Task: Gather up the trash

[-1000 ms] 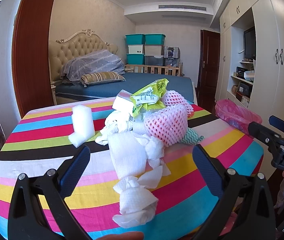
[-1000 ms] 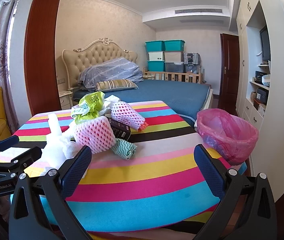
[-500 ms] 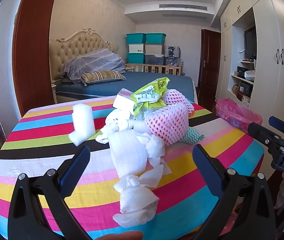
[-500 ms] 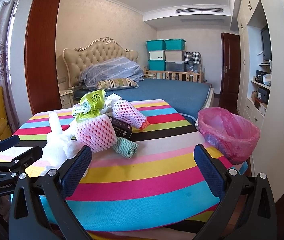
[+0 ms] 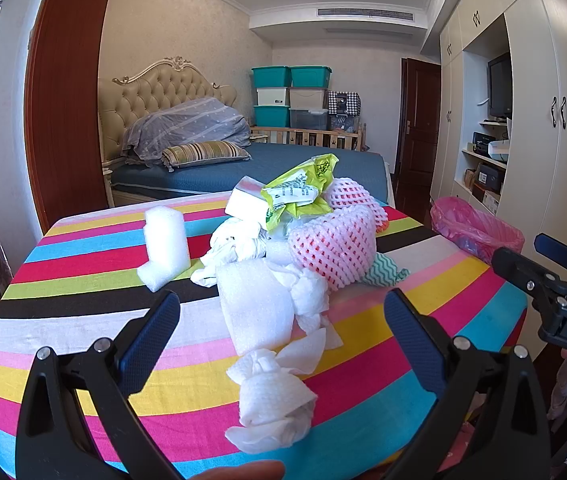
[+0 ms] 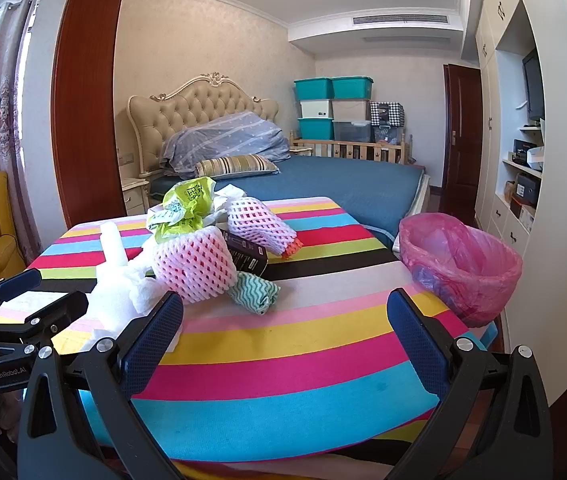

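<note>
In the left wrist view the left gripper [image 5: 281,320] sits low in the frame with its fingers wide apart, holding nothing. Between them, near the bottom edge of the striped table [image 5: 63,320], lies a crumpled paper towel [image 5: 271,396]. Just above it a foam sheet [image 5: 255,308] runs up into the trash pile at frame centre, where a pink foam net [image 5: 335,244] and a green plastic bag [image 5: 299,188] sit. A white foam roll [image 5: 163,244] stands apart at centre left with bare cloth around it. The pink bin [image 5: 475,228] hangs off the table's right edge.

In the right wrist view the right gripper [image 6: 283,328] also has its fingers spread, empty, over bare stripes in the lower middle. The pile fills the centre left, a green wavy cloth [image 6: 255,292] at its near edge. The bin [image 6: 459,260] sits at centre right, beside the table's corner.
</note>
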{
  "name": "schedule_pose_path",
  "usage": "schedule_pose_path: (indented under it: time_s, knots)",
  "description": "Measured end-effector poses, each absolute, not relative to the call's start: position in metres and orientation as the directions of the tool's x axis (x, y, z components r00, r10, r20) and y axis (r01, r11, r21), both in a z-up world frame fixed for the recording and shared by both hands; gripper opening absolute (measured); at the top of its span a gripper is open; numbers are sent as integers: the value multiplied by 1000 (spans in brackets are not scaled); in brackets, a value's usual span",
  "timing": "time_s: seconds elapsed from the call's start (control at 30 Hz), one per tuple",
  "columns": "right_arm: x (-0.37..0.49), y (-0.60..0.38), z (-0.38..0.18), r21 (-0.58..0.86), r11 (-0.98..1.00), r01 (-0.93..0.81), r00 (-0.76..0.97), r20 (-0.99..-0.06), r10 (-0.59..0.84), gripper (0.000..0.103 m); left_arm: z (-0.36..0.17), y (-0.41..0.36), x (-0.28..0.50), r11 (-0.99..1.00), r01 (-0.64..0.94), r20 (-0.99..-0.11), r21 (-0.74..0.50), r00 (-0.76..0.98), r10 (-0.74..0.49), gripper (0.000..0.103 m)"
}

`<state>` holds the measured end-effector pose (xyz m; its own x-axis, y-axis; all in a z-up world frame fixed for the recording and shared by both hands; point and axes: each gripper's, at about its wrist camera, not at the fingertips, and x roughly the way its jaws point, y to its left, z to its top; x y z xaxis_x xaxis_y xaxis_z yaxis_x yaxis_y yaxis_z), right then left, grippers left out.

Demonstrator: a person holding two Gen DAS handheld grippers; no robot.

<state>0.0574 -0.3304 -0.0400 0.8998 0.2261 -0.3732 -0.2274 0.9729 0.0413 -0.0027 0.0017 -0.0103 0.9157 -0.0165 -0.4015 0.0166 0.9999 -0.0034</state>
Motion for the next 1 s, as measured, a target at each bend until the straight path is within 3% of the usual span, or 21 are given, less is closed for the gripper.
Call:
schedule_pose_path:
  time_s: [1.0]
  knots:
    - [57, -326, -44, 45, 972, -231, 896, -379, 231, 96, -9, 1, -6, 1000, 10, -402, -6, 915, -12, 99]
